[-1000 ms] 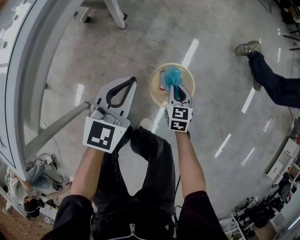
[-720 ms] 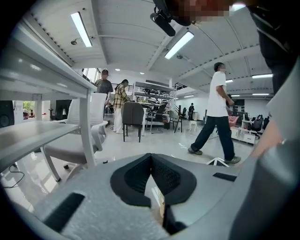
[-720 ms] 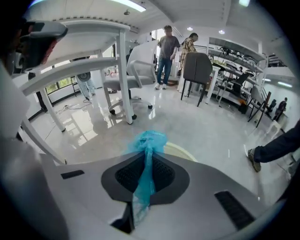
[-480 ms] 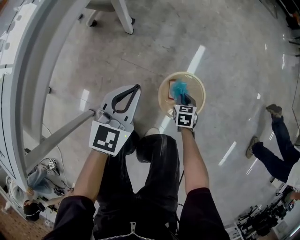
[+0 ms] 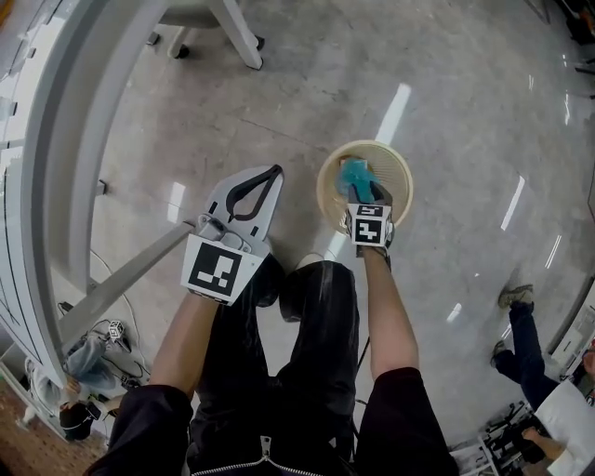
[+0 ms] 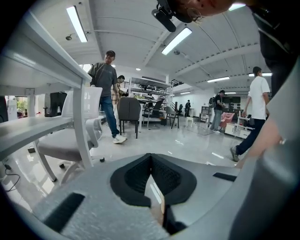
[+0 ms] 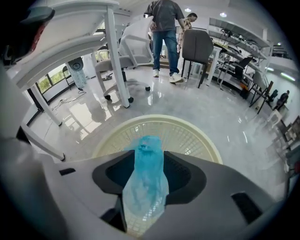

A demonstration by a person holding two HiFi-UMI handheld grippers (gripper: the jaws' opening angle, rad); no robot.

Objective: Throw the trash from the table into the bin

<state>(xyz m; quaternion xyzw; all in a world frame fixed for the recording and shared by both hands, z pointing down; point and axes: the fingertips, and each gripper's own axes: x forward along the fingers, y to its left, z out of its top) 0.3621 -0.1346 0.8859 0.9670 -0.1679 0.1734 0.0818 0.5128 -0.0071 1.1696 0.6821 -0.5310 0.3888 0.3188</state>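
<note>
A round cream mesh bin stands on the floor in front of my feet. My right gripper points steeply down into its mouth. A crumpled blue plastic bag hangs between its jaws, which are opening and stand apart beside the bag; bin mesh shows through the gap. My left gripper hovers left of the bin over bare floor, shut with its tips touching and nothing held.
A white table frame curves along the left, with a slanted leg below it. A chair base stands at the top. My own legs are beneath me. A walking person is at lower right; others stand in the room.
My right gripper has dropped toward the bin's mouth and its jaws have parted around the blue bag. The left gripper sank a little. A person crossed the floor on the right.
</note>
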